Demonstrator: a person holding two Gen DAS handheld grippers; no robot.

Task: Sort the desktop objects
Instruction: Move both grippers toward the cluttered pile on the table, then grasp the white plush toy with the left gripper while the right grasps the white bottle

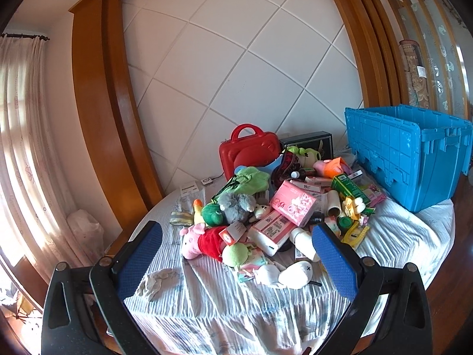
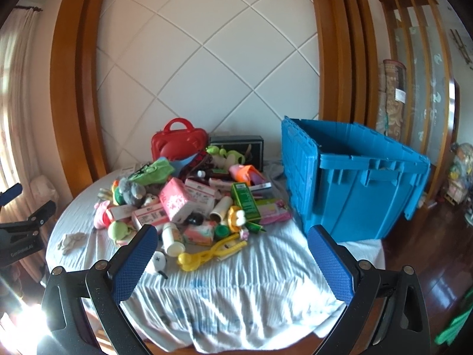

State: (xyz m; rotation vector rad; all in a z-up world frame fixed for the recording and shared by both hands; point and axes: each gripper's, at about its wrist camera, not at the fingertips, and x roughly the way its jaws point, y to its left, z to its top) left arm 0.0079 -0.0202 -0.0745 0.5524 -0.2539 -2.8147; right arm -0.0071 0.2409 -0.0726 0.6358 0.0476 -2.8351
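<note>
- While both hand-held grippers hover short of the pile, nothing is held: the left hand-held gripper (image 1: 236, 254) has its blue pads spread wide with only cloth and toys seen between them, and the right hand-held gripper (image 2: 232, 261) stands equally wide apart and empty.
- Location of the task's things: a mixed heap lies mid-bench on the white cloth-covered bench (image 2: 236, 295), with the open blue crate (image 2: 354, 183) standing just beside it on the right.
- Contents noted: pink plush pig (image 1: 201, 239), grey plush (image 1: 236, 204), pink tissue pack (image 1: 294, 204), green box (image 2: 245, 201), white bottle (image 2: 171, 238), yellow snowball clamp (image 2: 212, 253), red toy case (image 1: 248, 153) at the rear.
- Judgement: the step in hand is choosing and approaching a first item; sorting has not visibly begun.
- Recommendation: start at the near edge, where items lie free. The yellow snowball clamp and white bottle sit nearest the right side and clear of the stack.
- Recommendation: grip the bottle across its body, not its cap; it may roll.
- Recommendation: take plush toys by the torso; soft bodies compress and may slip.
- Risk: pulling from mid-heap would likely topple the leaning boxes; the wrinkled cloth may snag a low pad.
</note>
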